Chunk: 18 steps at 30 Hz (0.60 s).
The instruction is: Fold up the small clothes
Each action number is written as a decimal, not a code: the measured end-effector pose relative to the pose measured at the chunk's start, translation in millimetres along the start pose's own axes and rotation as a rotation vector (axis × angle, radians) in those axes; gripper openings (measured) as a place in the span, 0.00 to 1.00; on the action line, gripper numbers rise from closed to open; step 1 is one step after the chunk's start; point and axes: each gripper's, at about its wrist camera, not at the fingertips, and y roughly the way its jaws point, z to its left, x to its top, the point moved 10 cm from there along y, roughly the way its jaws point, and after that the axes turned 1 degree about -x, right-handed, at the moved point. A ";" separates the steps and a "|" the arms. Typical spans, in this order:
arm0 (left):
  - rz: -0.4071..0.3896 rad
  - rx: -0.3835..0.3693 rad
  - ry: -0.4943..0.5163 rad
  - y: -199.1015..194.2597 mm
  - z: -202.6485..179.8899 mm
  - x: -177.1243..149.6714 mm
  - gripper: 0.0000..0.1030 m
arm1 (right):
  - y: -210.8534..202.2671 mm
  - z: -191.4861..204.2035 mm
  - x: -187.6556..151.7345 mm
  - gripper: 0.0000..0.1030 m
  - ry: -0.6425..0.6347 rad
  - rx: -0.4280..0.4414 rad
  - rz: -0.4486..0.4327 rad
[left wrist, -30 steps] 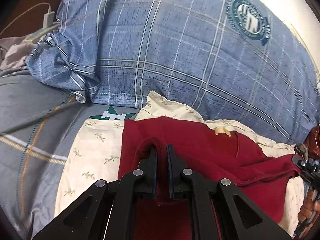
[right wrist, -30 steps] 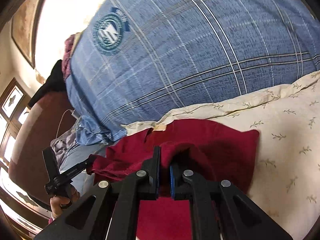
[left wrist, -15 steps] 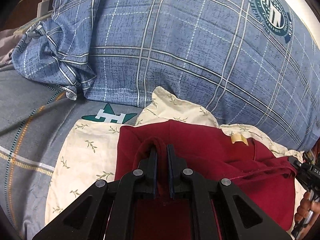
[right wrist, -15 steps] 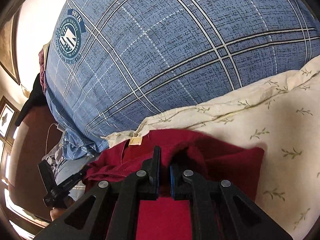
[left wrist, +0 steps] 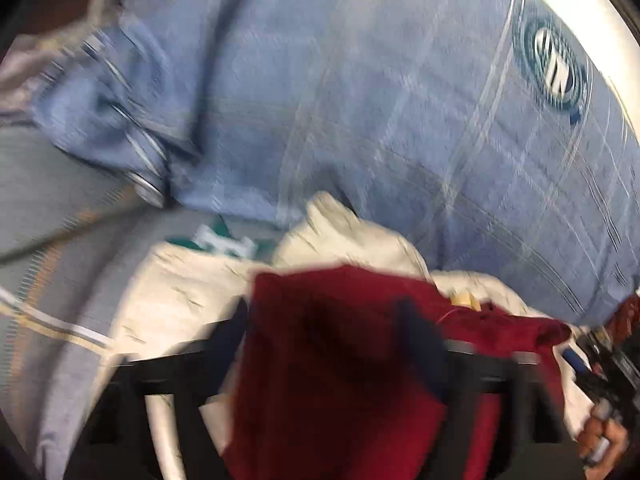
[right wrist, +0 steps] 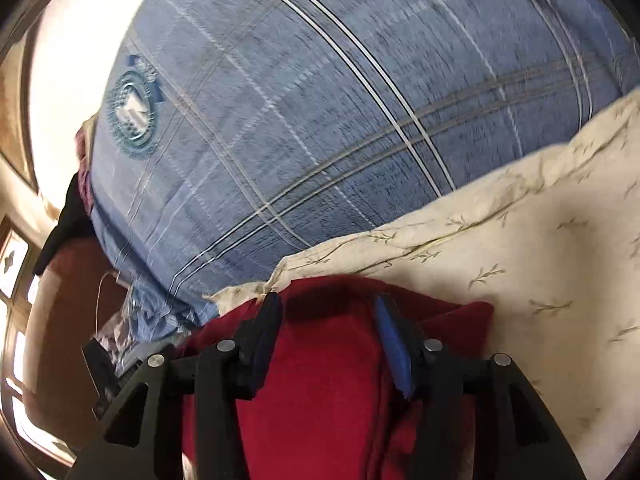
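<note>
A dark red garment (left wrist: 340,360) lies on a cream floral cloth (left wrist: 176,296) on the bed. The left wrist view is blurred. My left gripper (left wrist: 324,312) is open, its fingers spread to either side of the garment's folded edge. In the right wrist view the red garment (right wrist: 320,392) lies between my right gripper's (right wrist: 326,308) open fingers, on the cream cloth (right wrist: 520,280). The right gripper also shows at the right edge of the left wrist view (left wrist: 600,360), held by a hand.
A big blue plaid pillow (left wrist: 360,100) with a round crest fills the back, also in the right wrist view (right wrist: 320,120). A grey striped bedsheet (left wrist: 60,240) lies to the left. A dark wooden headboard (right wrist: 60,320) stands at the left.
Both grippers have opened and let go of the red garment, which now lies on the cream cloth. The left view has become blurred from motion.
</note>
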 end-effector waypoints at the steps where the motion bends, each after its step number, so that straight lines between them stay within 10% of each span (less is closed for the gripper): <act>1: -0.042 -0.002 -0.009 -10.6 3.5 5.2 0.80 | -3.6 3.4 -2.9 0.49 -0.040 -0.023 0.016; 8: -0.026 0.042 -0.003 -15.3 13.3 3.6 0.80 | 9.6 49.1 -19.8 0.45 -0.291 -0.097 0.055; 18: 0.138 0.190 0.088 71.8 9.6 -22.8 0.81 | 87.0 -14.6 5.6 0.44 -0.129 -0.222 0.068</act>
